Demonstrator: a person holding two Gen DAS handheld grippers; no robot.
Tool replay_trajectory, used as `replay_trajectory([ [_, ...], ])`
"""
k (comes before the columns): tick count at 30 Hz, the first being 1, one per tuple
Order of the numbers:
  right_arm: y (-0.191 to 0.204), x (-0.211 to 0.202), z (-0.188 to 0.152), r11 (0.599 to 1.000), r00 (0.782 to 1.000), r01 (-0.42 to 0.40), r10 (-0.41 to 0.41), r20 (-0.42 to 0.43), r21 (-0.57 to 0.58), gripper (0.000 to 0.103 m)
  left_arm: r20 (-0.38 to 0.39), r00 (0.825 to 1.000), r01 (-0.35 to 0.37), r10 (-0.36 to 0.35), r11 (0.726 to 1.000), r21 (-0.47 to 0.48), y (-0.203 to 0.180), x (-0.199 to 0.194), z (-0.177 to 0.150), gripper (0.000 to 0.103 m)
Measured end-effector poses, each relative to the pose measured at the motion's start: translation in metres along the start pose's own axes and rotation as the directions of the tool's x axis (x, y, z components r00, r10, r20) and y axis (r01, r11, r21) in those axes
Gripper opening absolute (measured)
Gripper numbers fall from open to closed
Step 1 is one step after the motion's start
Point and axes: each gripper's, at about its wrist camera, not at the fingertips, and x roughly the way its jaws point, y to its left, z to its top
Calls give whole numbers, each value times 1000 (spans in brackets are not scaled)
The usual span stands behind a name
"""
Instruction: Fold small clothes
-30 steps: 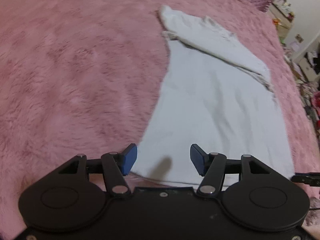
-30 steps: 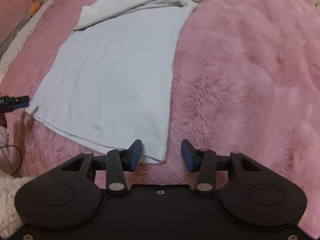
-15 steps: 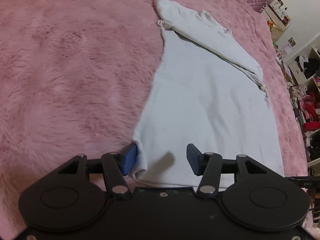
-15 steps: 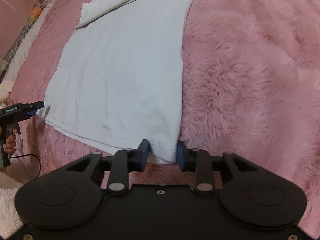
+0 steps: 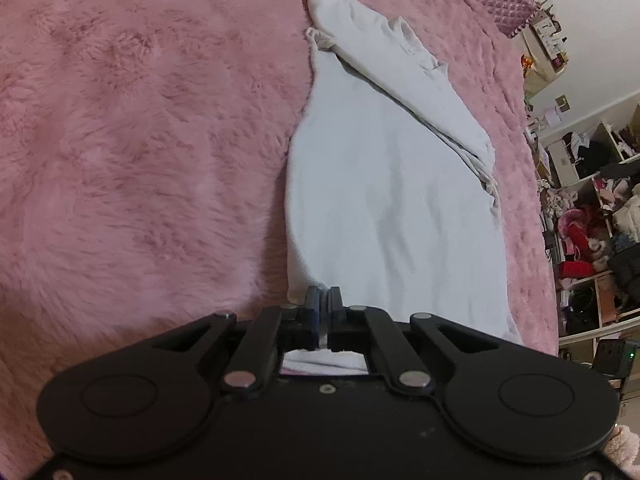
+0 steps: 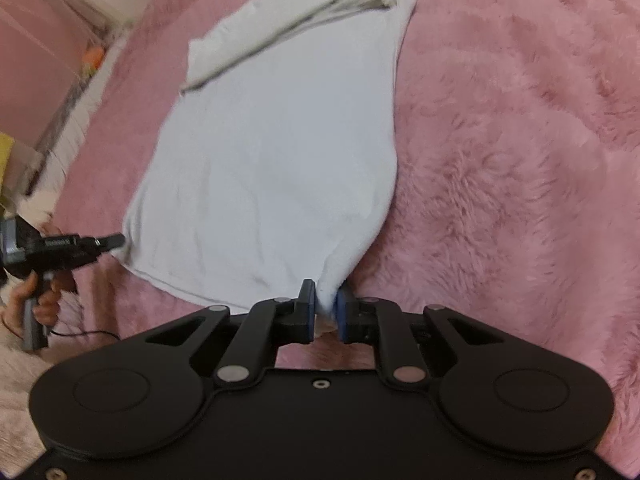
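The fluffy pink blanket (image 5: 132,152) lies wide and bare on both sides of the white shirt (image 5: 384,200), so a hand could slide there. At the shirt's far end the folded sleeves (image 5: 400,64) make a low bump. Past the bed's edge, messy shelves (image 5: 592,216) crowd one side. The other hand-held gripper (image 6: 64,246) pokes in beside the shirt's near corner.

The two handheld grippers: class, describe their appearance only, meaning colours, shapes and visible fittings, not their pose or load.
Both the left gripper and the right gripper have matte black bodies with two round housings, black linkage arms joined by silver pivot pins, and blue pads on the fingers. Small screws dot the base plates. In the right wrist view, a thin black cable trails from the left gripper's handle.
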Motion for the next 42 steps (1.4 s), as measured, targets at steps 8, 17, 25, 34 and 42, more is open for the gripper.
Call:
replay_trajectory([
  [8,-5,-9,14,994,994,-88,84,70,61,11,11,997,72,-72,997,-11,-11,-10,21,0],
  [17,-12,-23,74,975,956,-204,180,233,85,10,104,974,203,-202,979,-3,-35,-16,92,0],
  [25,-39,-23,156,944,897,-302,234,375,133,10,184,946,278,-267,960,-38,-45,13,174,0],
  [34,-66,10,251,926,871,-335,234,431,176,10,252,918,332,-308,941,-62,-42,52,259,0],
  [42,-92,61,325,913,884,-330,210,418,239,10,294,917,311,-269,944,-107,-28,102,341,0],
])
